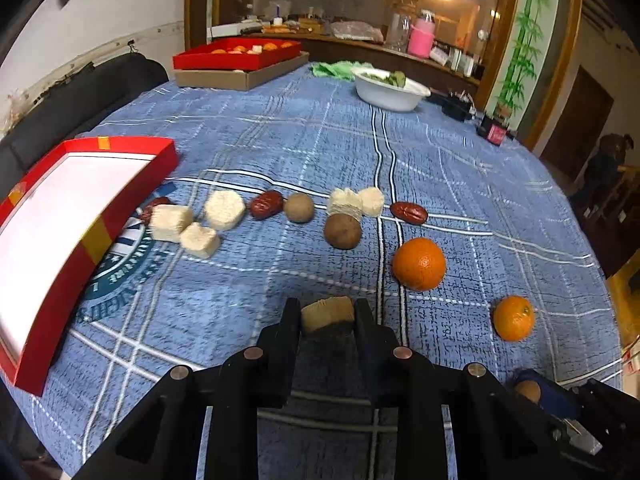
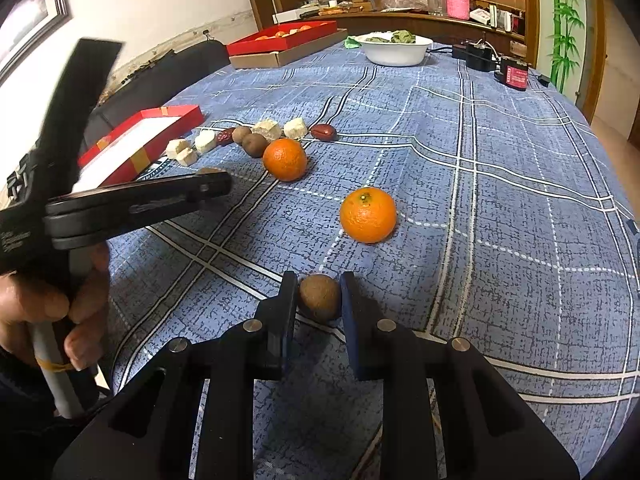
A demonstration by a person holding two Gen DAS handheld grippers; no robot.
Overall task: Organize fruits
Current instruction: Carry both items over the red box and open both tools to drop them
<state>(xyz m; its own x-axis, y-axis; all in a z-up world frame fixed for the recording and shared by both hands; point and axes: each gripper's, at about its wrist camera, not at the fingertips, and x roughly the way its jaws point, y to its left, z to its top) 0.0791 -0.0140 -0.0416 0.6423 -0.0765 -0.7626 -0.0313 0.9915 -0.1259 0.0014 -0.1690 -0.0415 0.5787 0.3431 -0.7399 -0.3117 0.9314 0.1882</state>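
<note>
My left gripper [image 1: 327, 312] is shut on a pale rice cake [image 1: 327, 313], held above the blue checked cloth. My right gripper [image 2: 319, 294] is shut on a brown kiwi [image 2: 320, 297] low over the cloth; it also shows in the left wrist view [image 1: 528, 391]. Two oranges [image 1: 418, 264] [image 1: 513, 318] lie on the cloth, also in the right wrist view [image 2: 285, 159] [image 2: 368, 214]. A row of rice cakes [image 1: 224, 210], red dates [image 1: 267, 204] and kiwis [image 1: 342, 231] lies beyond. An empty red box [image 1: 52, 216] sits at the left.
A filled red box on a cardboard tray [image 1: 240, 56] and a white bowl [image 1: 390, 90] with greens stand at the far end. Black devices [image 2: 480, 56] sit at the far right edge. The left tool and the hand holding it [image 2: 60, 216] cross the right wrist view.
</note>
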